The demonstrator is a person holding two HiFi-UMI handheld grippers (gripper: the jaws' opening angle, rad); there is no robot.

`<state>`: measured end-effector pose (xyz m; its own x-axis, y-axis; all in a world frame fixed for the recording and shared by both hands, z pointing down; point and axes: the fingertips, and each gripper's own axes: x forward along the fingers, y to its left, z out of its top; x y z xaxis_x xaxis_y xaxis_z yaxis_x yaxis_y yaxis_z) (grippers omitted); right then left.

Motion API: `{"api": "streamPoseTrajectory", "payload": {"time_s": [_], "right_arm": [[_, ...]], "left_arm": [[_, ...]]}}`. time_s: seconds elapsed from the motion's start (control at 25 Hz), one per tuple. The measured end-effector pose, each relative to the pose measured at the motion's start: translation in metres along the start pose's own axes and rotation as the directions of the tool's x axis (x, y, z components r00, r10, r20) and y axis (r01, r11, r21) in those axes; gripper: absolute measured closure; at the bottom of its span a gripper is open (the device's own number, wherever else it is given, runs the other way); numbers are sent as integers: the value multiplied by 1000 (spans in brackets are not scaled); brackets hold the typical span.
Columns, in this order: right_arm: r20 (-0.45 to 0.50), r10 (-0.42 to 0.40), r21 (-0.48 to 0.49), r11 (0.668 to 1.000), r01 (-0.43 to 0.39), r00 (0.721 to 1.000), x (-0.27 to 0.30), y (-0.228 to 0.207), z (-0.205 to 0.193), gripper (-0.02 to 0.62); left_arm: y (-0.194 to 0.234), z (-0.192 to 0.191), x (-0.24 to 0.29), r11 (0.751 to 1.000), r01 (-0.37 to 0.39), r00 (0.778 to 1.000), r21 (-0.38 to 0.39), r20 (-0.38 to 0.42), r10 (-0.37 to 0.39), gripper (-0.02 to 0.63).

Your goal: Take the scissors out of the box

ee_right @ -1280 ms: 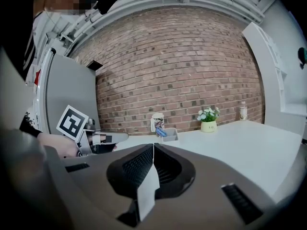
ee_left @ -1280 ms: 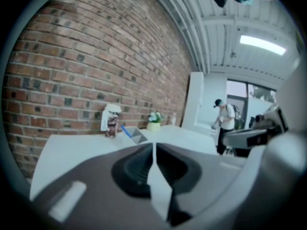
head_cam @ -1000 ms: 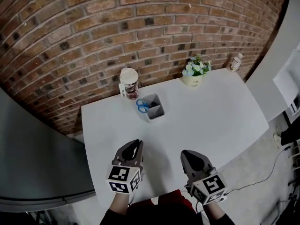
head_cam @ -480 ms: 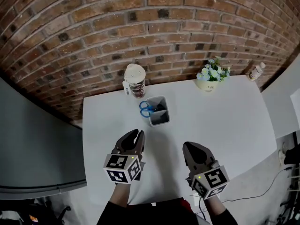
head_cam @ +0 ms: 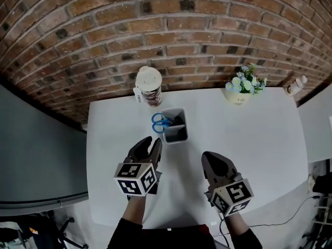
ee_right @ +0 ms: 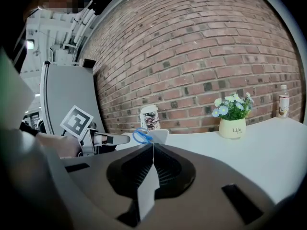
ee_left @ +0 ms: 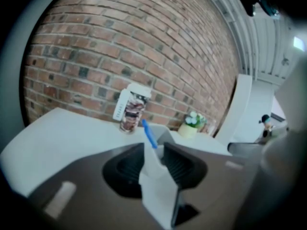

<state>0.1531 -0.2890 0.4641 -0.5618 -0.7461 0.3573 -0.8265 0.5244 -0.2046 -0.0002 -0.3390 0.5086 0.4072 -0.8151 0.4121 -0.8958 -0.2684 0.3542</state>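
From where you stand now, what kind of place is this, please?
Probably an indoor room set up as a simple workspace or studio. A plain white table stands against a red brick wall, with only a small flower pot, a lidded jar and a box holding scissors on it.

Left gripper (head_cam: 153,141): empty jaws just opening

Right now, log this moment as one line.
stage: pre-grasp | left gripper: jaws just been opening, nothing between | right gripper: jaws shut, empty | scissors: in box, untouched
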Motion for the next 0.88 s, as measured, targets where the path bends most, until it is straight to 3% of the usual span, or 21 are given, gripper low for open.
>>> {"api": "streamPoseTrajectory", "payload": {"time_s": [0.48, 0.88], "right_arm": [[-37, 50, 30, 998, -48, 998, 31, -21, -10, 586], [-61, 53, 39, 998, -50, 997, 49, -30, -19, 586]], "left_arm": [[2, 1, 36, 997, -31, 999, -75, 8, 31, 489], [8, 9, 47, 996, -56, 998, -76, 24, 58, 526]]}}
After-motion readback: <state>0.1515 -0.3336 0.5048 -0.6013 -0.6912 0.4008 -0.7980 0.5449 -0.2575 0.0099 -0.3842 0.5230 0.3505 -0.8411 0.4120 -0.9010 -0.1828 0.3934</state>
